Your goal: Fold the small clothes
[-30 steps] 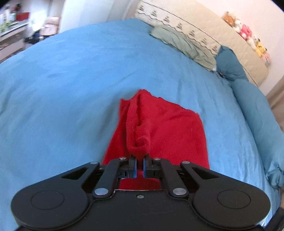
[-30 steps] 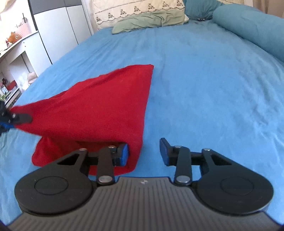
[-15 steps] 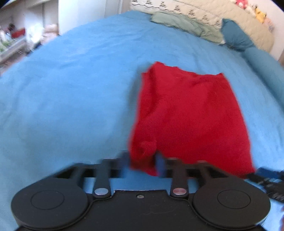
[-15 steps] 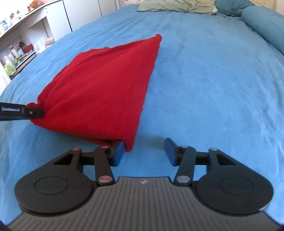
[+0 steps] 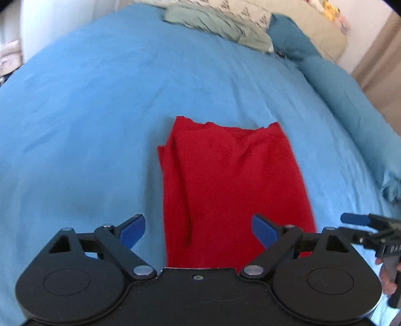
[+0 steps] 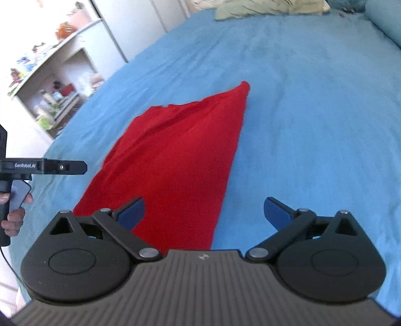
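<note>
Currently listed, item by item.

Red garment (image 5: 233, 188): a small piece of red cloth, lying flat on the blue bedspread (image 5: 87, 112) near the middle of the bed. Roughly rectangular in the left wrist view, with a long lengthwise fold along its left side and a slightly ragged far edge. In the right wrist view it narrows to a point at its far corner (image 6: 244, 86). Neither tool touches it.

Left gripper (image 5: 198, 227): jaws spread wide, blue pads on both fingers, nothing between them. It hovers at the near end of the cloth, with the red fabric showing in the gap between the fingers. Seen side-on in the right wrist view (image 6: 75, 167), it sits just left of the cloth, with the person's hand (image 6: 12, 213) wrapped around its grip.

Right gripper (image 6: 204, 209): jaws likewise wide apart and empty. Its left finger lies over the near right part of the cloth; its right finger lies over bare bedspread. It also appears at the right edge of the left wrist view (image 5: 361, 222), just beside the near right corner of the cloth.

Surroundings: a green pillow (image 5: 215, 21) and a teal bolster (image 5: 338, 82) at the head of the bed; open shelving (image 6: 47, 82) with small clutter beside the bed, too blurred to itemise.
</note>
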